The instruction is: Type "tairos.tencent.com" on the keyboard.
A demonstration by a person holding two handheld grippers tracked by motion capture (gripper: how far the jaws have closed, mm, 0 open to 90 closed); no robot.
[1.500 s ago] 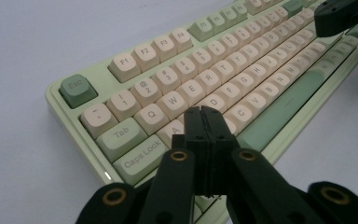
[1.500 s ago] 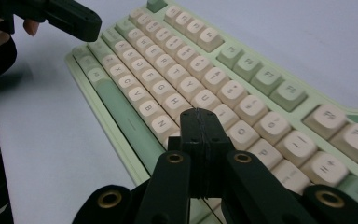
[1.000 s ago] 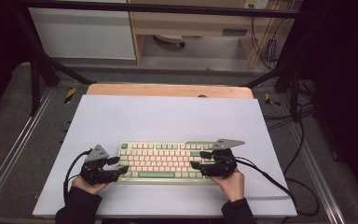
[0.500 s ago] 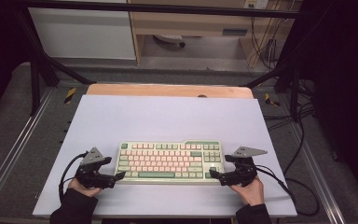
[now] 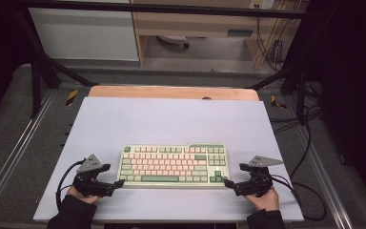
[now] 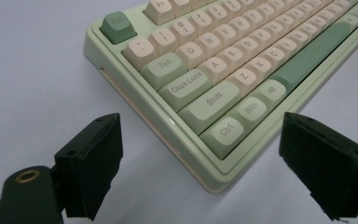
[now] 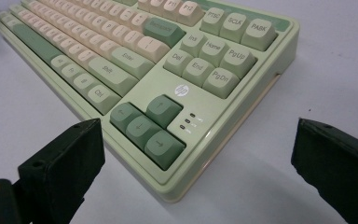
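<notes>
As seen from the high view, the keyboard [image 5: 174, 165] lies flat near the front of the pale lilac surface [image 5: 171, 119], with the left claw [image 5: 116, 183] just off its near-left corner and the right claw [image 5: 228, 183] just off its near-right corner. A second ago both claws sat against the keyboard's ends; they have since drawn outward, and their jaws have just been opening with nothing between them, which suggests the keyboard has been set down and released. Beyond the surface stand a wooden strip [image 5: 171, 92], dark frame rails, cables and a cabinet.

Left gripper view: jaws spread wide, flanking but clear of the keyboard's Ctrl corner [image 6: 214, 154].

Right gripper view: jaws likewise wide apart, the arrow-key corner [image 7: 168, 158] between them, untouched.
</notes>
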